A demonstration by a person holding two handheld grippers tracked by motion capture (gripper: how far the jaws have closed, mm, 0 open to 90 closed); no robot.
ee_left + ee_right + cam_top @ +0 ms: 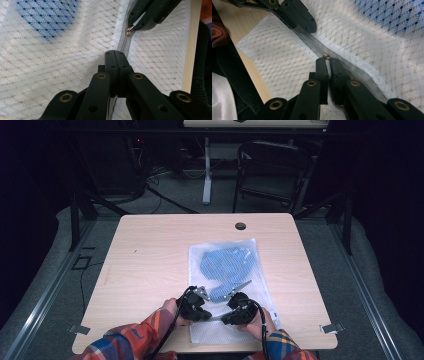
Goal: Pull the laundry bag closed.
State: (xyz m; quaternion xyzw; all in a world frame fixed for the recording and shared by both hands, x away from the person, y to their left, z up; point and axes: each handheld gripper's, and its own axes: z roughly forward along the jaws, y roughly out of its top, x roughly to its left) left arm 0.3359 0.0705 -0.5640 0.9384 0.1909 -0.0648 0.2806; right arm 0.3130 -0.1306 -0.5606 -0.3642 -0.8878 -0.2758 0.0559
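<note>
Dark room all around, with a light wooden table [150, 250] lit up in the middle, a black chair [270, 167] and a white desk leg [206, 175] on the grey floor past its far edge, and some cables lying about back there. Table also has a small round black cable hole [240, 226] near the far edge.

On the table, right of centre, lies a white mesh laundry bag [225, 250], flat, reaching from about the middle down to the near edge. You can see something blue [225, 262] through the mesh in its far half.

Both grippers are down at the near end of the bag, close together, held by someone in plaid sleeves [135, 340]. A grey zipper [312, 41] runs across the bag there.

The left gripper [115, 53] has its jaws squeezed fully together, and it looks pinched on the zipper tape or the mesh right at it, since the zipper line runs straight under the tips. Can't tell for sure how much fabric it actually has.

The right gripper [327, 59] is closed too, tips right at the little metal zipper pull [326, 56], which pokes out between them, so it seems to be gripping that. From the left gripper's camera you see the same pull [129, 31] at the tips of the other gripper, a bit further along the zipper.
</note>
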